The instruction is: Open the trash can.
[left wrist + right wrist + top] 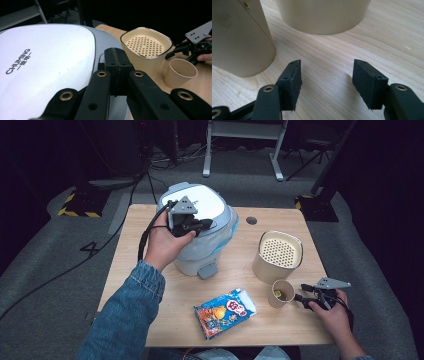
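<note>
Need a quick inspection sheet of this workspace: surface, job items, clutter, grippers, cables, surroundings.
Surface: wooden table, round hole near far edge.
Job's things: lidded bin, lid down; paper cup with something yellowish inside.
Clutter: beige container with perforated top; snack packet lying flat.
Grippers: left gripper shut, over the bin lid; right gripper open, low on the table beside the cup, not touching.
Cables: black cable trails from left gripper; more on the floor.
Surroundings: grey floor, white frame legs, dark background.
</note>
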Tool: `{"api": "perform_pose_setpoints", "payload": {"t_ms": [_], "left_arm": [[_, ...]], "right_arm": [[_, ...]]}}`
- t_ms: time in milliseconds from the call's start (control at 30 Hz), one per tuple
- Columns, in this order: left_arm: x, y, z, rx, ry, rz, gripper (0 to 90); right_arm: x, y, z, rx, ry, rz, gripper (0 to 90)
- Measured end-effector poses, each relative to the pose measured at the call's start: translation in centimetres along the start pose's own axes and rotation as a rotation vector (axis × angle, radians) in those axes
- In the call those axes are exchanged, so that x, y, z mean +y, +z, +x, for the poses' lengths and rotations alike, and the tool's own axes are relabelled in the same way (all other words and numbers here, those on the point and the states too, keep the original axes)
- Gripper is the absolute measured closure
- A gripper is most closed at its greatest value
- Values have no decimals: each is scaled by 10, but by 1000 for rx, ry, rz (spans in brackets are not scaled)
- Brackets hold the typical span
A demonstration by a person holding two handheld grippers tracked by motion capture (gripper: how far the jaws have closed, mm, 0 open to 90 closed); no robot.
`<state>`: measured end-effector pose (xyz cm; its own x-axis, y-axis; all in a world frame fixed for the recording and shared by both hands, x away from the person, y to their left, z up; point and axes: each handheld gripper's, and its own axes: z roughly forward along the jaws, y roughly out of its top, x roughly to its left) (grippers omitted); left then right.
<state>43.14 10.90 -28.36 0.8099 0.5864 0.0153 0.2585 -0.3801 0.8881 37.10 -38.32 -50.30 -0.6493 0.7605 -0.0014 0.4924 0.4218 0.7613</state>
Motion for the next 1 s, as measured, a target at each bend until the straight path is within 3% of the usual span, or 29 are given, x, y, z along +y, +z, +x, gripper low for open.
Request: {"api": "perform_pose_setpoints", "payload": {"t_ms": [133, 200, 267, 467, 600, 667, 767, 800, 833, 1000], "left_arm": [[2, 0, 0, 10, -15, 14, 900], [3, 0, -1, 38, 3, 23, 900], [4, 0, -1, 38, 11, 37, 900], [3, 1, -1, -2, 4, 42, 900], [3, 1, -2, 4, 11, 46, 900], [1, 2, -1, -8, -13, 31, 900], [0, 1, -1, -49, -15, 25, 900], [-2, 0, -2, -49, -17, 0, 852], [-3, 0, -3, -41, -25, -27, 747], [-11, -13, -10, -92, 13, -58, 645]], "right_arm": [[0, 0, 0, -1, 0, 0, 408], [0, 0, 0, 0, 0, 0, 407], [0, 0, 0, -1, -1, 0, 407], [0, 0, 0, -1, -1, 0, 407], [0, 0, 0, -1, -1, 1, 407], [0, 0, 0, -1, -1, 0, 407], [0, 0, 0, 0, 0, 0, 407], [0, 0, 0, 0, 0, 1, 407], [0, 0, 0, 0, 0, 1, 406], [1, 1, 0, -8, 1, 6, 349]]}}
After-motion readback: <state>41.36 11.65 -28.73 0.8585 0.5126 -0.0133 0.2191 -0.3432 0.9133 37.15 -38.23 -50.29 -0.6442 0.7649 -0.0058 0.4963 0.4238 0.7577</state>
